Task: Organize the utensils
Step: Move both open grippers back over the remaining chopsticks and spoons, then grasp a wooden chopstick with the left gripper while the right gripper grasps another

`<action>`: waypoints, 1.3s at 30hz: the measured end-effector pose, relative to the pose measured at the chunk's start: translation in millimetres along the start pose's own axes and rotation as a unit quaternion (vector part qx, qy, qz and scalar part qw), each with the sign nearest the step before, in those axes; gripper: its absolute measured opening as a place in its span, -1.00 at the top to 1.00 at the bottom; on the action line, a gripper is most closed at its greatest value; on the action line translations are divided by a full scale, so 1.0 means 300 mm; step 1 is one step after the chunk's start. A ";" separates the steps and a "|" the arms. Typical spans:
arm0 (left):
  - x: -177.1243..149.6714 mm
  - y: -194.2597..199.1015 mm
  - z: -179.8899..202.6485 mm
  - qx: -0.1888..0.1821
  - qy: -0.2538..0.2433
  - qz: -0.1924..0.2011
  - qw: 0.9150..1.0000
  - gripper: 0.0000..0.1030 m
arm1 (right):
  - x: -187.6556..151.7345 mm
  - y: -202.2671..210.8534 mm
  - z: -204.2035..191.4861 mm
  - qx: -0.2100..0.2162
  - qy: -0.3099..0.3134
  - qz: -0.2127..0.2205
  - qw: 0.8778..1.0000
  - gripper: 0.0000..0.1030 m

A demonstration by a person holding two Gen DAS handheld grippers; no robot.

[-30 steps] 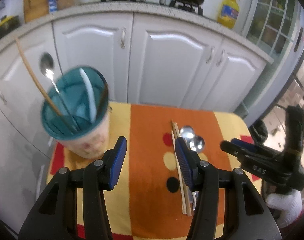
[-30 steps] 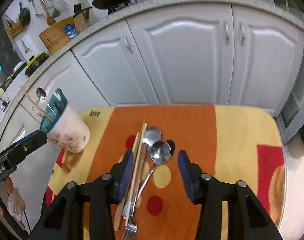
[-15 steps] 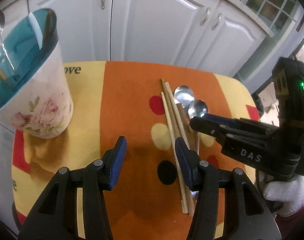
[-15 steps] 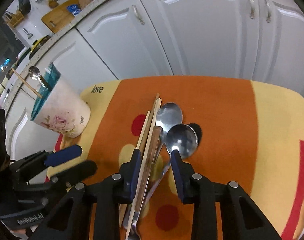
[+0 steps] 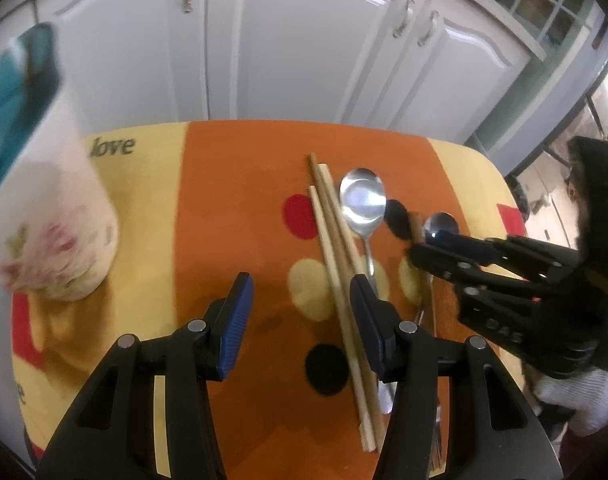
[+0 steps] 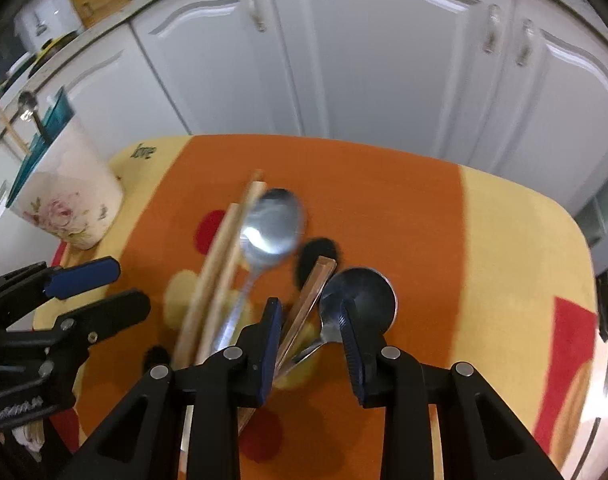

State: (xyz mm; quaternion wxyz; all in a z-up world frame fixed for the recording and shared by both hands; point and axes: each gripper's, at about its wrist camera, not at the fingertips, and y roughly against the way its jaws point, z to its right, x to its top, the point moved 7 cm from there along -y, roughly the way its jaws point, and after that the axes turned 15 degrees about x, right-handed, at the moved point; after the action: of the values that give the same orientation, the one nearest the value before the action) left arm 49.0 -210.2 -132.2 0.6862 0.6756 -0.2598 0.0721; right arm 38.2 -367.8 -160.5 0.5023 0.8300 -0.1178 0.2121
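Observation:
Wooden chopsticks (image 5: 334,248) and a steel spoon (image 5: 362,200) lie side by side on the orange and yellow mat (image 5: 232,184). My left gripper (image 5: 302,320) hovers open over the mat just left of them, with nothing between its fingers. My right gripper (image 6: 308,320) is shut on a second spoon (image 6: 368,292) and a flat copper-coloured handle (image 6: 314,288). These two look sharp while the mat blurs. In the left wrist view that held spoon (image 5: 440,224) sits at the right gripper's tips (image 5: 420,250), right of the pile. The floral cup (image 6: 68,208) stands at the mat's left end.
The cup (image 5: 52,220) has a teal insert holding a chopstick (image 6: 4,124) and other utensils. White cabinet doors (image 6: 384,60) rise behind the table. The left gripper (image 6: 124,288) shows at the left. A white-gloved hand (image 5: 576,400) holds the right gripper.
Both grippers sank toward the mat. The right jaws narrowed onto the second spoon and copper handle, and that spoon shifted right off the pile, uncovering a black dot.

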 end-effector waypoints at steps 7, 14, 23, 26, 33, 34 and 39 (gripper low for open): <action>-0.002 -0.073 0.021 0.019 -0.012 -0.020 1.000 0.38 | -0.001 0.064 0.007 0.042 -0.034 0.031 0.998 0.44; -0.010 -0.076 -0.041 0.002 0.010 -0.037 0.999 0.61 | 0.021 0.069 -0.035 0.055 -0.031 0.043 0.997 0.44; -0.002 -0.080 0.039 -0.021 -0.014 -0.031 0.999 0.61 | 0.020 0.072 -0.047 0.055 -0.031 0.040 0.997 0.44; 0.004 -0.079 0.054 -0.035 -0.007 -0.040 0.999 0.61 | 0.023 0.070 -0.044 0.054 -0.033 0.040 0.997 0.44; -0.004 -0.077 0.049 -0.011 -0.031 -0.027 0.999 0.72 | 0.024 0.057 -0.065 0.062 -0.021 0.033 0.997 0.43; -0.005 -0.078 0.038 -0.012 -0.028 -0.028 0.999 0.74 | 0.025 0.055 -0.071 0.063 -0.017 0.032 0.997 0.43; -0.023 -0.074 -0.047 -0.006 -0.008 -0.041 0.999 0.76 | 0.034 0.055 -0.078 0.064 -0.011 0.034 0.997 0.43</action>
State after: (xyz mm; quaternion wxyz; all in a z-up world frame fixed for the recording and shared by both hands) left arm 56.6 -196.5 -154.3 0.6905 0.6820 -0.2380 0.0367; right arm 34.9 -354.6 -133.3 0.4396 0.8581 -0.1371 0.2272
